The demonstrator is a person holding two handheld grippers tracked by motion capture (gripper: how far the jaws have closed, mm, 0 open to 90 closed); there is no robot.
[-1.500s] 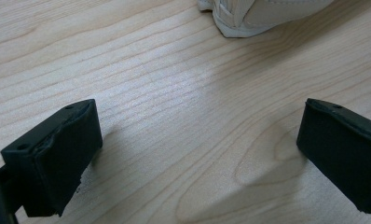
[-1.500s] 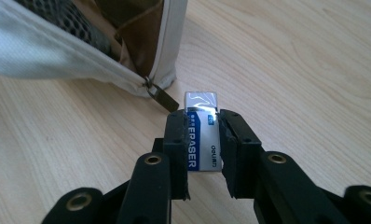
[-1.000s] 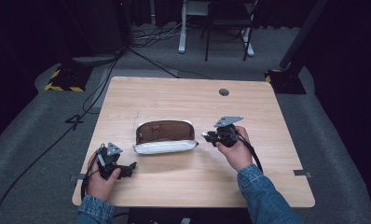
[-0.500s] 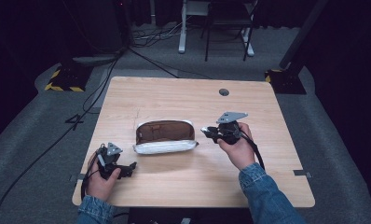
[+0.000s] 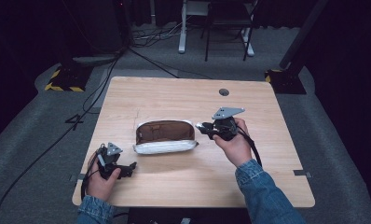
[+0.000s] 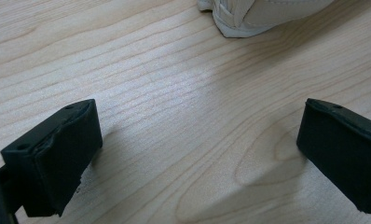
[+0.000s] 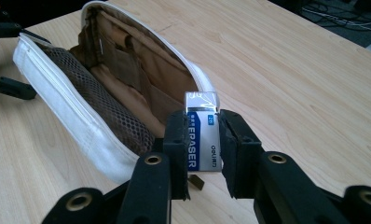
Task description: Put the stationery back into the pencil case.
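The right gripper (image 7: 200,140) is clamping an eraser (image 7: 202,135) just beside the open pouch (image 5: 165,136), so it should be lowering it gently past the rim, while the left gripper (image 6: 197,154) is resting wide open and empty.

Table (image 5: 183,95) — pale wood, visible grain, faint sheen. Pouch (image 7: 81,100) — white woven cloth outside, smooth tan lining, brown mesh pocket. Eraser (image 7: 201,135) — glossy printed wrapper, clear film at the tip. Right gripper (image 7: 200,135) — matt black pads, brass-coloured rivets.

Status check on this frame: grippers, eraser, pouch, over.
Right gripper shut on eraser, at the open pouch mouth. Left gripper open, low over the table. Nothing blocking.
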